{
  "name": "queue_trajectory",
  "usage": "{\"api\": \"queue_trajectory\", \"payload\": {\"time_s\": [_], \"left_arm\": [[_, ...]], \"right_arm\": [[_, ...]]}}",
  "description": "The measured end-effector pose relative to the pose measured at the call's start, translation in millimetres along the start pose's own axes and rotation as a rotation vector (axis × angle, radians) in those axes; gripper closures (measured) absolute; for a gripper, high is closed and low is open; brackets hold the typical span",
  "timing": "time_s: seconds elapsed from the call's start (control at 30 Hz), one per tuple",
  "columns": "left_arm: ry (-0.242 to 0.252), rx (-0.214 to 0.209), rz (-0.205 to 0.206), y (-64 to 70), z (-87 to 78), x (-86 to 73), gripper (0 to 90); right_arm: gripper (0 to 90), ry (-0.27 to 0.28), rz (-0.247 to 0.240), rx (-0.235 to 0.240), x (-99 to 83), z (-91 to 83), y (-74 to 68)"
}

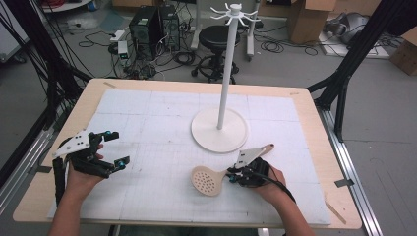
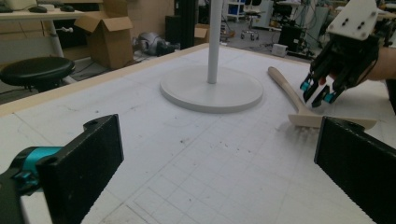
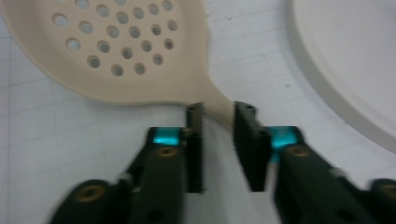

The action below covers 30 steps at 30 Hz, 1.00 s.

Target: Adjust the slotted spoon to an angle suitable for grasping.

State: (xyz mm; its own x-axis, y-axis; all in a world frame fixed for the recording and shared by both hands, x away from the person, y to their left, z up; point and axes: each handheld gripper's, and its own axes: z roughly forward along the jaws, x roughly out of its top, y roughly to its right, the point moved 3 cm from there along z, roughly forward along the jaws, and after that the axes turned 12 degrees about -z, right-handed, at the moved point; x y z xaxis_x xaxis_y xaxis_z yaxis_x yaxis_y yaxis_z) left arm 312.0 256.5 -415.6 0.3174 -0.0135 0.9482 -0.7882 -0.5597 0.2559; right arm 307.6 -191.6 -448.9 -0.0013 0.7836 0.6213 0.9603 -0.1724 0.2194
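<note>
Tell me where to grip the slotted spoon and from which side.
Grip the slotted spoon at the thin neck where the handle meets the perforated bowl, coming from above with one jaw either side. It lies flat on the table, so only the narrow handle fits the jaws. The right gripper already straddles that neck, not visibly clamped.

Black grippers (image 1: 111,148), teal finger mounts, grey plates, brass screws.

Behind the right gripper's (image 3: 218,122) jaws, the slotted spoon's (image 3: 116,51) handle is hidden; whether they pinch its neck cannot be told. Ahead of them, the picture's edge cuts the spoon's bowl.
</note>
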Motion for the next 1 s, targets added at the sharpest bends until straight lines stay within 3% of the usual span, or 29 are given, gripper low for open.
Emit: {"api": "queue_trajectory", "payload": {"time_s": [0.1, 0.2, 0.3, 0.37, 0.47, 0.5, 0.53, 0.57, 0.8, 1.0], "left_arm": [[-0.004, 0.002, 0.002, -0.3, -0.5, 0.0, 1.7], [0.008, 0.006, -0.002, -0.6, -2.7, 1.0, 1.7], [0.007, 0.005, -0.001, -0.3, -3.0, 1.1, 1.8], [0.002, 0.005, 0.003, -0.3, -2.7, 0.9, 1.7], [-0.006, 0.006, 0.006, 0.6, -2.5, 0.3, 1.7], [-0.01, 0.007, 0.009, 0.8, -2.7, 0.3, 1.7], [-0.008, 0.008, 0.005, 0.7, -3.3, 0.2, 1.8], [-0.006, 0.009, 0.004, 0.7, -3.6, 0.4, 1.7], [-0.013, 0.008, 0.007, 0.7, -2.3, -0.3, 1.8], [-0.003, 0.007, 0.007, 1.9, -5.3, 1.2, 1.8]], "right_arm": [[50.3, 0.003, -0.016, -0.045, -8.3, -18.6, 14.6], [42.6, -0.02, -0.041, -0.077, -11.5, -27.6, 27.0], [40.8, -0.037, -0.05, -0.084, -11.4, -29.8, 34.3], [38.0, -0.052, -0.067, -0.062, -11.2, -26.0, 40.8], [34.8, -0.143, -0.063, 0.001, -19.2, -4.9, 45.5], [35.9, -0.176, -0.056, 0.017, -22.8, 1.5, 46.4], [39.2, -0.156, -0.022, 0.039, -23.5, 0.6, 48.9], [41.1, -0.153, -0.021, 0.039, -23.7, -0.2, 49.3], [60.0, -0.204, -0.089, 0.062, -13.9, -5.1, 31.7], [73.3, -0.147, -0.107, 0.103, -2.6, 0.7, 16.5]]}}
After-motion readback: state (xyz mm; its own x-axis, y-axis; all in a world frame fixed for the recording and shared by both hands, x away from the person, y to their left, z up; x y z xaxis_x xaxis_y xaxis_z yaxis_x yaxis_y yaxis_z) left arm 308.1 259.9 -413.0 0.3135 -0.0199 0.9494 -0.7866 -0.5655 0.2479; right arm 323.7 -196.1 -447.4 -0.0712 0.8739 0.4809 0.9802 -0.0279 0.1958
